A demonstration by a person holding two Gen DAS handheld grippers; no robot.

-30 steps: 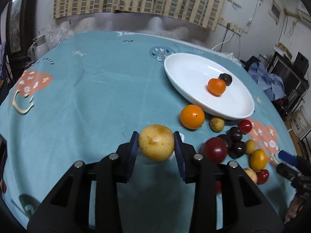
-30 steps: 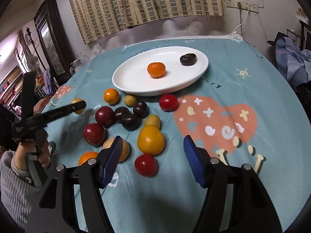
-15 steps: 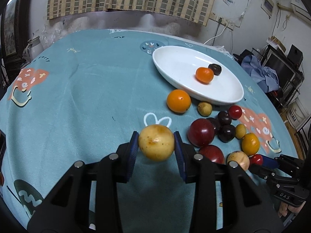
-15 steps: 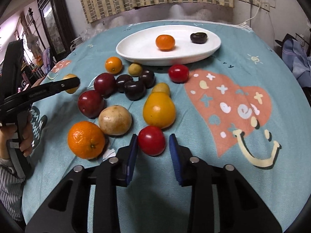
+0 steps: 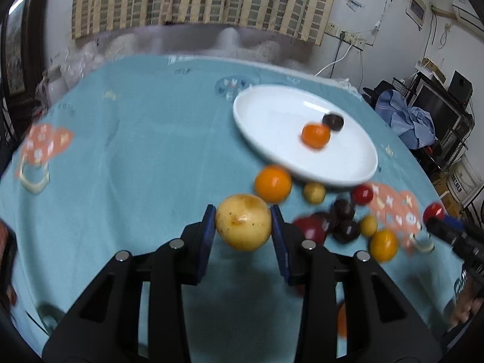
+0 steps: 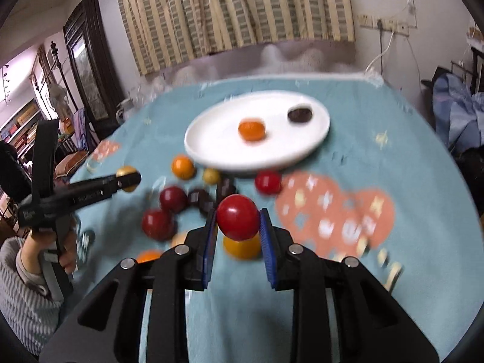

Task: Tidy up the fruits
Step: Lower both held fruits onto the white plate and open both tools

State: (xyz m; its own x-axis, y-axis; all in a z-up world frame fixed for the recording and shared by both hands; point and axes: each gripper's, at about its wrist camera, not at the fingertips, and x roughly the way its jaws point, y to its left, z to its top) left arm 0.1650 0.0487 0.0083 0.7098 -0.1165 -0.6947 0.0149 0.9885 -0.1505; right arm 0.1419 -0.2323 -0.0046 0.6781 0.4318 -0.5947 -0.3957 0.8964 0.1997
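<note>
We list two claws: the left claw [image 5: 243, 227] is clenched on one yellow-brown fruit [image 5: 243, 226], lifted clear of the surface, and the right claw [image 6: 238, 225] is clamped on one small red fruit [image 6: 238, 217], also raised above the pile. One white oval plate [image 6: 211, 139] lies toward the far side of the surface and holds two items: one orange fruit [image 6: 252, 130] and one dark fruit [image 6: 299, 114], apart from each other. Loose fruit on the cloth, just in front of the plate, as far as blur allows us to count in the right wrist view: two large dark red, two or three near-black, two orange, one small yellow, one small red, one large yellow-orange, one pale one partly hidden. Writing: white lettering on the left claw's arm, too blurred for us to read. The surface [image 5: 136, 157] is covered by a teal cloth with coral and cream cartoon prints. Room: striped curtain [image 6: 230, 12], wall sockets with cables, dark-framed cabinet, clothes heaped on the right.
</note>
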